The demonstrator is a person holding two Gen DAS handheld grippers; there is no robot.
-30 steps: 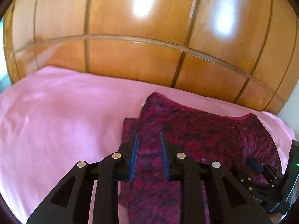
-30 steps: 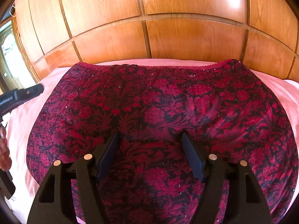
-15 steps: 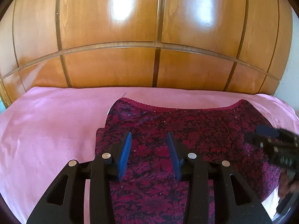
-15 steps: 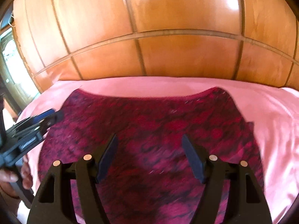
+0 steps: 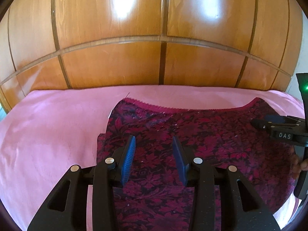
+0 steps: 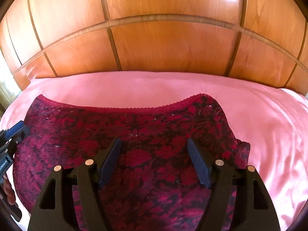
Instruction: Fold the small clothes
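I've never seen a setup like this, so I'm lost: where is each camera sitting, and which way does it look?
Left wrist: rides on the left claw, looking along its open fingers, down at the red patterned garment on the pink sheet; right claw at the edge.
Right wrist: rides on the right claw, looking down at the garment; left claw at the edge.
Shared: garment, sheet, wooden panels.
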